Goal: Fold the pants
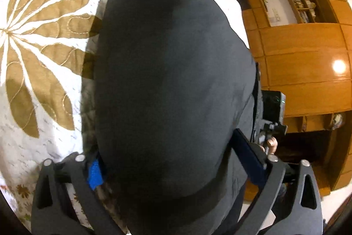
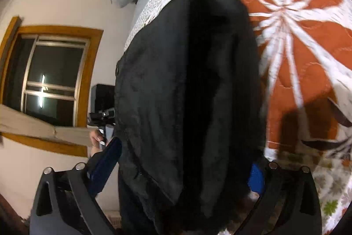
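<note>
Your left gripper [image 1: 176,164] stands wide, jaws flanking a thick fold of the dark pants [image 1: 171,80]; your right gripper [image 2: 182,171] likewise straddles the pants, grip uncertain on both. The garment drapes over the floral quilt [image 1: 39,47].

Dark grey tongs [image 1: 176,169], blue pads [image 1: 95,173]
</note>
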A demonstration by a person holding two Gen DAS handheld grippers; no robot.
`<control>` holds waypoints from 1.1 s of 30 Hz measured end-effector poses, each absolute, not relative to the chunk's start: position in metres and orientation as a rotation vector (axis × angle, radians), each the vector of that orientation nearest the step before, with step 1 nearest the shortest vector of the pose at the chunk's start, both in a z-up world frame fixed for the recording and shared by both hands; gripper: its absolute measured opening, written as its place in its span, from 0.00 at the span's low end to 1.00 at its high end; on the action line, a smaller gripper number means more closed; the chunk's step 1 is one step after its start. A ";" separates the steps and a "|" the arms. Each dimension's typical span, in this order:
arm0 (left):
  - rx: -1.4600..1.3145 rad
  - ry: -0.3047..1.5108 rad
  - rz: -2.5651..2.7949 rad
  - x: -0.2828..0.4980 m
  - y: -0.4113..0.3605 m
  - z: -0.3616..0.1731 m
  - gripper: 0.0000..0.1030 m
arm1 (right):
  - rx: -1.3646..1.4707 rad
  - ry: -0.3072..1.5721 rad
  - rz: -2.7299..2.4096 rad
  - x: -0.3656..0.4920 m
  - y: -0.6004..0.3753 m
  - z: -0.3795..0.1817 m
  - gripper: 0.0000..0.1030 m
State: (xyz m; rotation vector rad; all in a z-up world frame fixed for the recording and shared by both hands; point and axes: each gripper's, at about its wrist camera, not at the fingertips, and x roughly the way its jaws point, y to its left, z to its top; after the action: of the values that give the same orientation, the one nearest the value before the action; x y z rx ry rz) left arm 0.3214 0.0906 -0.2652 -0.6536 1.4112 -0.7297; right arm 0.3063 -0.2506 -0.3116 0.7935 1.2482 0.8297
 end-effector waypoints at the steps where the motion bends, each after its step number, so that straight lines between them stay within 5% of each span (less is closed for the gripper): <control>1: -0.667 1.418 -0.724 0.321 0.094 -0.266 0.79 | 0.748 1.254 0.817 0.306 -0.245 -0.309 0.85; 4: -0.717 1.407 -0.716 0.320 0.105 -0.262 0.59 | 0.716 1.253 0.814 0.308 -0.240 -0.303 0.57; 9: -0.751 1.354 -0.717 0.316 0.116 -0.249 0.44 | 0.706 1.211 0.832 0.307 -0.235 -0.284 0.41; 24: -0.705 1.250 -0.575 0.443 0.203 -0.197 0.42 | 0.649 1.166 0.888 0.446 -0.161 -0.233 0.38; 33: -0.753 1.307 -0.467 0.539 0.253 -0.243 0.45 | 0.628 1.242 0.847 0.554 -0.107 -0.256 0.38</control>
State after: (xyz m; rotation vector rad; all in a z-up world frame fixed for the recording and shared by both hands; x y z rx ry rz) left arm 0.5394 0.2529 -0.2434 -0.7534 1.3072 -0.4672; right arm 0.5535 -0.1067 -0.2558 0.6281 1.2424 0.8470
